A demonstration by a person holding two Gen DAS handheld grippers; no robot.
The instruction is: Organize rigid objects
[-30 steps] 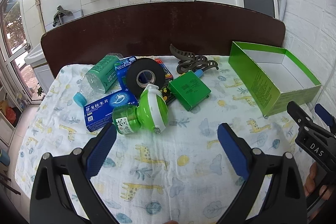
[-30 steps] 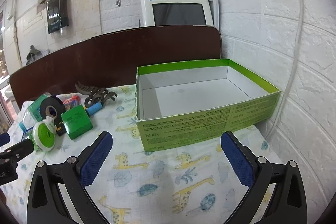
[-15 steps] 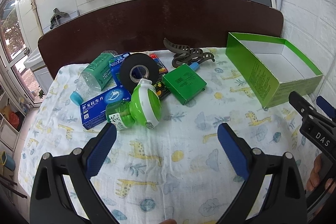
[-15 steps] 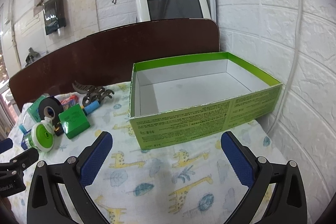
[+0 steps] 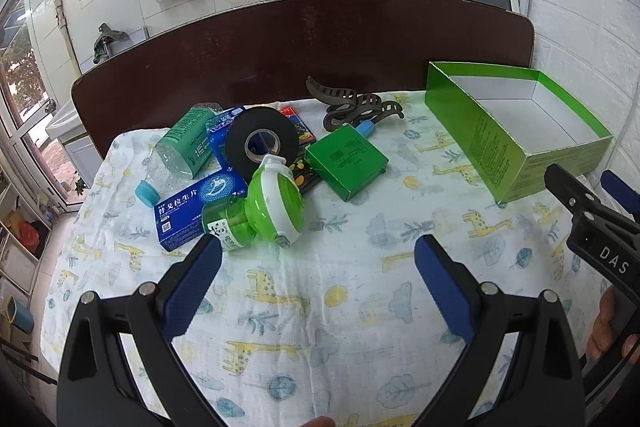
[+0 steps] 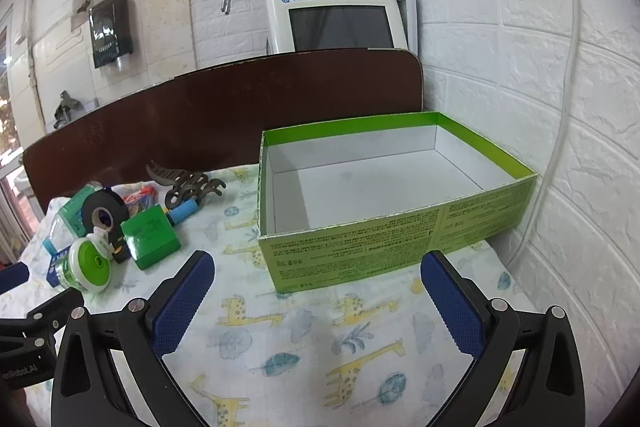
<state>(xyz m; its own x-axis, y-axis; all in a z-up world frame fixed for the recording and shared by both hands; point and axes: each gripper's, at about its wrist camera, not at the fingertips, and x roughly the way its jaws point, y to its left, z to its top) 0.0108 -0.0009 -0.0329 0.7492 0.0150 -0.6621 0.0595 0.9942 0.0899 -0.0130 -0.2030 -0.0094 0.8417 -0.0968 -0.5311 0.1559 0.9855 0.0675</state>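
Observation:
An empty green cardboard box (image 5: 496, 143) (image 6: 384, 239) stands open at the right of the table. Left of it lies a heap: a green-and-white plug-in bottle (image 5: 268, 207) (image 6: 86, 261), black tape roll (image 5: 262, 143) (image 6: 105, 215), small green carton (image 5: 346, 163) (image 6: 150, 237), blue medicine box (image 5: 192, 203), green plastic bottle (image 5: 184, 143) and brown hair claw (image 5: 352, 105) (image 6: 186, 183). My left gripper (image 5: 318, 267) is open, just short of the plug-in bottle. My right gripper (image 6: 318, 283) is open in front of the green box.
A giraffe-print cloth (image 5: 320, 287) covers the table. A dark brown board (image 5: 304, 43) stands along the far edge, with a white appliance (image 6: 340, 21) behind it. A white brick wall (image 6: 560, 107) is close on the right. The table's left edge drops to the floor.
The left gripper has drawn back and risen slightly, so the heap sits farther off. The right view has shifted a little toward the green box. Both grippers stay open.

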